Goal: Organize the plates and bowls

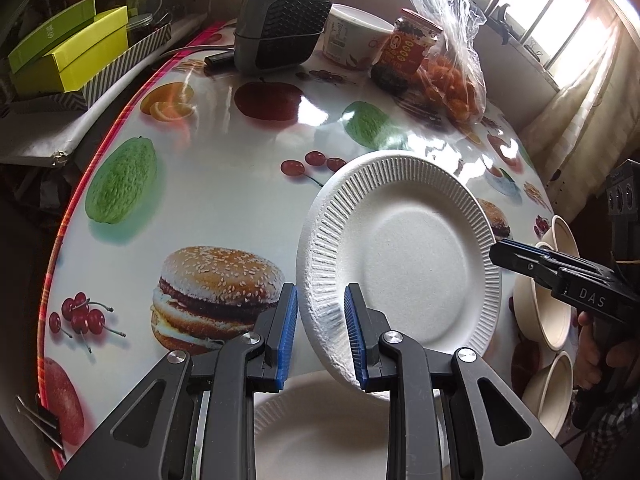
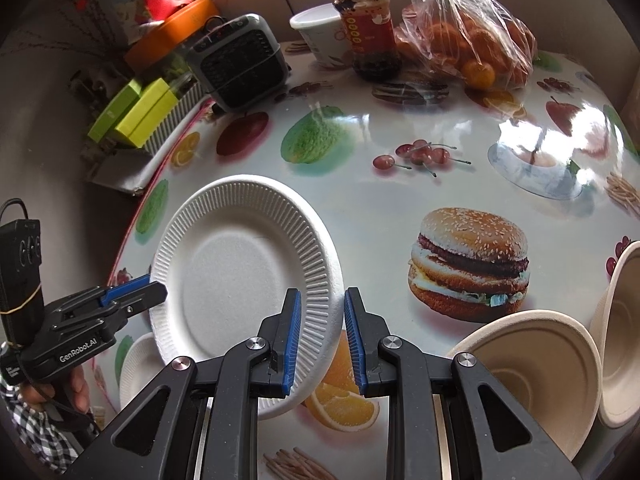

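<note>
A white paper plate (image 1: 404, 256) with a ribbed rim hangs tilted above the table. My left gripper (image 1: 320, 336) has its blue pads either side of the plate's near rim, with a gap showing on the left pad's side. My right gripper (image 2: 320, 340) straddles the opposite rim of the same plate (image 2: 240, 280), its pads also apart. Each gripper shows in the other's view, at the plate's edge: the right one (image 1: 508, 254) and the left one (image 2: 154, 286). A second paper plate (image 1: 332, 432) lies on the table below. Beige bowls (image 2: 532, 368) stand on the right.
The round table (image 1: 224, 184) has a glossy fruit-and-burger cloth. At its far side stand a small grey heater (image 1: 280, 20), a white tub (image 1: 352, 36), a red-labelled jar (image 1: 408, 46) and a plastic bag of oranges (image 1: 452, 80). Green boxes (image 1: 68, 48) sit beyond the left edge.
</note>
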`<state>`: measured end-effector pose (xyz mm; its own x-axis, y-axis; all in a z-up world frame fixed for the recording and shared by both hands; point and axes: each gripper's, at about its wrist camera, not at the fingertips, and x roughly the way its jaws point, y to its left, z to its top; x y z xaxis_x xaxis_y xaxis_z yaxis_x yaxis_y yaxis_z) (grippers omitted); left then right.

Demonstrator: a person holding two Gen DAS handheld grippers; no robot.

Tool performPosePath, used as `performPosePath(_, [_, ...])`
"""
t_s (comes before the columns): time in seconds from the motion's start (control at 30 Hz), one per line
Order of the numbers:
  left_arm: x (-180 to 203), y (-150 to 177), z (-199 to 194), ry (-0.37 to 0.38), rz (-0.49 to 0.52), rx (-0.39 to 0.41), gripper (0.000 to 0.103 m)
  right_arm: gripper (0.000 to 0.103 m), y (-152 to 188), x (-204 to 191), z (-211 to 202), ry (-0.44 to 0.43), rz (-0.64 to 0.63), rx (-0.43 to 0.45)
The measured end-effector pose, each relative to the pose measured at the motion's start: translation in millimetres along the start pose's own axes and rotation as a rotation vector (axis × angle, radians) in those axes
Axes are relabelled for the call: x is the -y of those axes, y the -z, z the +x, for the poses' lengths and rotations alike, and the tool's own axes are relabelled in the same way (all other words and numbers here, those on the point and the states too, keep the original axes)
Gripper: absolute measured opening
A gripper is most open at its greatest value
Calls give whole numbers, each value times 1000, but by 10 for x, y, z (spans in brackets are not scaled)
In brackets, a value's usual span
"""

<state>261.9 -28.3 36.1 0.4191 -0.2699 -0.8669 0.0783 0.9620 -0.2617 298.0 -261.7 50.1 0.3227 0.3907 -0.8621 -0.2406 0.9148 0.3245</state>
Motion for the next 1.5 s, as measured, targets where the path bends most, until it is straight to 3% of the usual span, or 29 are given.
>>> performPosePath(1.5, [-415, 712, -536, -15, -52, 39, 25, 22, 710, -686, -175, -68, -85, -31])
